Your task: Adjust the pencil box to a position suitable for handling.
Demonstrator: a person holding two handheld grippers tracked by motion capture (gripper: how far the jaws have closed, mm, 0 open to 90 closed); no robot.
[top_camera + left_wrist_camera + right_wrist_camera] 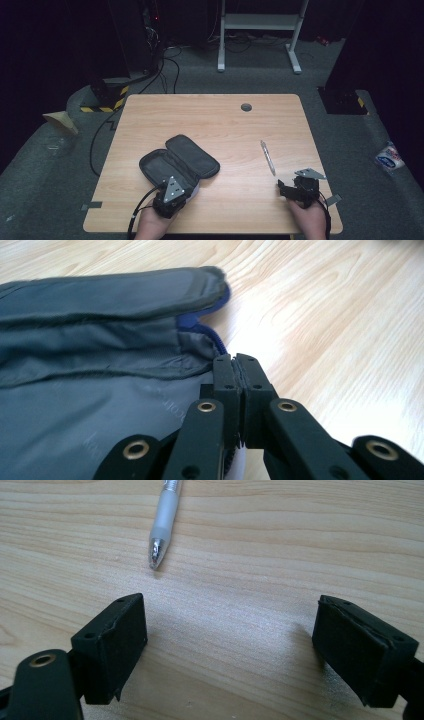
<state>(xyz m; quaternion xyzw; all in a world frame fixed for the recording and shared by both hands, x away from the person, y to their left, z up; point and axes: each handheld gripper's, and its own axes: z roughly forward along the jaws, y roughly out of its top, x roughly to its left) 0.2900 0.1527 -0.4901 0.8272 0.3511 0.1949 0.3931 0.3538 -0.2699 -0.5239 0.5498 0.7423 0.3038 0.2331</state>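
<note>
On the wooden worktop [225,125] lies a dark pencil case [178,162], open, with its lid folded back toward the far right. It sits in the near left part of the worktop. The left gripper [172,192] is at the near edge of the case. In the left gripper view its two black fingers [226,377] are pressed together, and the edge of the grey fabric with the blue zipper [216,342] runs down between them, so they pinch the rim of the case at its corner. The inside of the case [100,405] is grey lining.

The right gripper [290,189] rests low over the near right part of the worktop, well apart from the case. Its fingers [117,640] are spread wide with only bare wood between them. A white pen [267,157] lies just beyond this gripper, and its metal tip [156,555] points toward the gap between the fingers without touching them.
</note>
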